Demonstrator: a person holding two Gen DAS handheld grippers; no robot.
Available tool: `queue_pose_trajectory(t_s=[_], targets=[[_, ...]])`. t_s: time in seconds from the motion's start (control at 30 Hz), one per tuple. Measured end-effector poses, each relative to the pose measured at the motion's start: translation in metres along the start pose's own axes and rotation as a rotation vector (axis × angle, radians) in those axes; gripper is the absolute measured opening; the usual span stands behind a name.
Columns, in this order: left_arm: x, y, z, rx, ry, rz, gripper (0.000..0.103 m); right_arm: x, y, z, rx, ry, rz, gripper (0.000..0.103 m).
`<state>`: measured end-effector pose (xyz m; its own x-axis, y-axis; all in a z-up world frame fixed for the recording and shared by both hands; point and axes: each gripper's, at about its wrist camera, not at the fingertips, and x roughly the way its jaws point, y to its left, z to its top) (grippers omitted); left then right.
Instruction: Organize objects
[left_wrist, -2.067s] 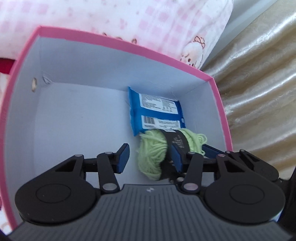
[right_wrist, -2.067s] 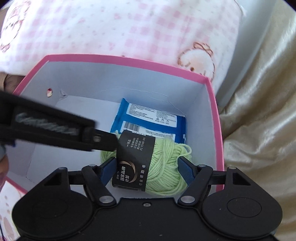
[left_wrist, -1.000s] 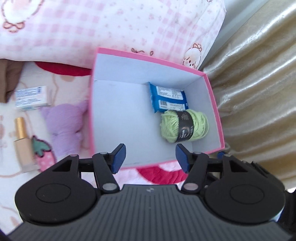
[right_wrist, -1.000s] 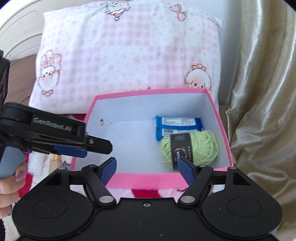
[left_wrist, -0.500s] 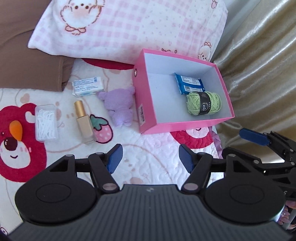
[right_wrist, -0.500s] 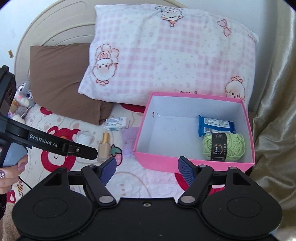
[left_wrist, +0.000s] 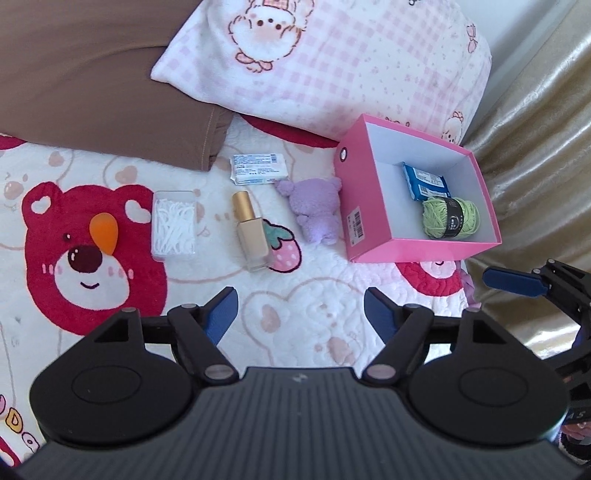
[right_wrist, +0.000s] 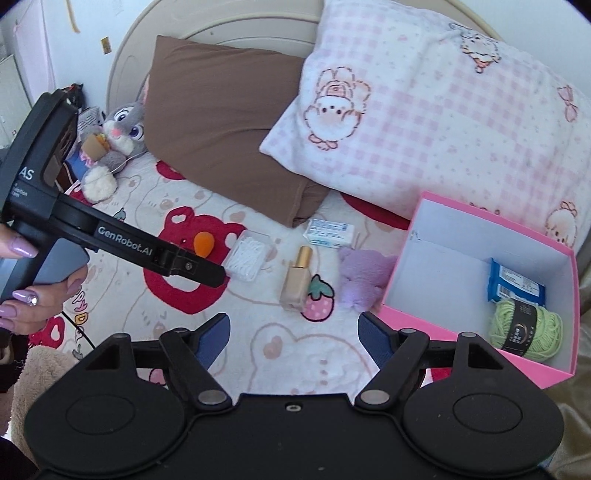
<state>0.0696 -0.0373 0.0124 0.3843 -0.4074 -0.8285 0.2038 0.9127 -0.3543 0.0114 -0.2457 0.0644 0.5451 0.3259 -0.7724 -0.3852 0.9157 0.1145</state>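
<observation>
On the bear-print bedspread (left_wrist: 110, 177), left to right, lie five loose items: one orange teardrop makeup sponge (left_wrist: 103, 229), one clear plastic box of white floss picks (left_wrist: 173, 224), one beige foundation bottle with a gold cap (left_wrist: 251, 229), one white-and-blue packet (left_wrist: 255, 169) and one small purple plush toy (left_wrist: 319, 210). Touching the plush stands one open pink cardboard box (left_wrist: 352, 206), which holds two things: one blue wrapped packet (left_wrist: 426, 181) at the back and one ball of light green yarn with a black band (left_wrist: 450, 218) in front, touching it. Two pillows, one brown (left_wrist: 92, 74) and one pink-checked (left_wrist: 332, 62), lie behind. Left gripper (left_wrist: 300, 308) and right gripper (right_wrist: 293, 334) each hover above the bedspread, jaws opening wide with nothing between them. Two seconds earlier both grippers were inside the box, the right one around the yarn; now they are drawn well back and the yarn lies free.
</observation>
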Motion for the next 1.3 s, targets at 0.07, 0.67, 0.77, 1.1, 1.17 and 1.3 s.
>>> queue_pose_trajectory(t_s=[0.07, 0.67, 0.77, 1.1, 1.17, 1.3], targets=[[0.002, 0.008, 0.000, -0.021, -0.019, 0.016, 0.074, 0.008, 0.007, 0.002, -0.038, -0.010, 0.026, 0.082], [0.067, 0.084, 0.002, -0.105, -0.124, 0.089, 0.091, 0.123, 0.020, 0.027, -0.239, -0.032, 0.118, 0.087], [0.083, 0.102, 0.001, -0.117, -0.132, 0.084, 0.091, 0.144, 0.024, 0.020, -0.257, -0.047, 0.100, 0.086], [0.132, 0.131, -0.002, -0.068, -0.192, 0.132, 0.088, 0.211, 0.039, 0.007, -0.297, -0.038, 0.107, 0.087], [0.140, 0.138, -0.003, -0.073, -0.185, 0.132, 0.088, 0.223, 0.044, 0.004, -0.310, -0.059, 0.110, 0.087], [0.148, 0.151, -0.004, -0.091, -0.203, 0.100, 0.088, 0.258, 0.052, 0.002, -0.308, -0.018, 0.133, 0.086]])
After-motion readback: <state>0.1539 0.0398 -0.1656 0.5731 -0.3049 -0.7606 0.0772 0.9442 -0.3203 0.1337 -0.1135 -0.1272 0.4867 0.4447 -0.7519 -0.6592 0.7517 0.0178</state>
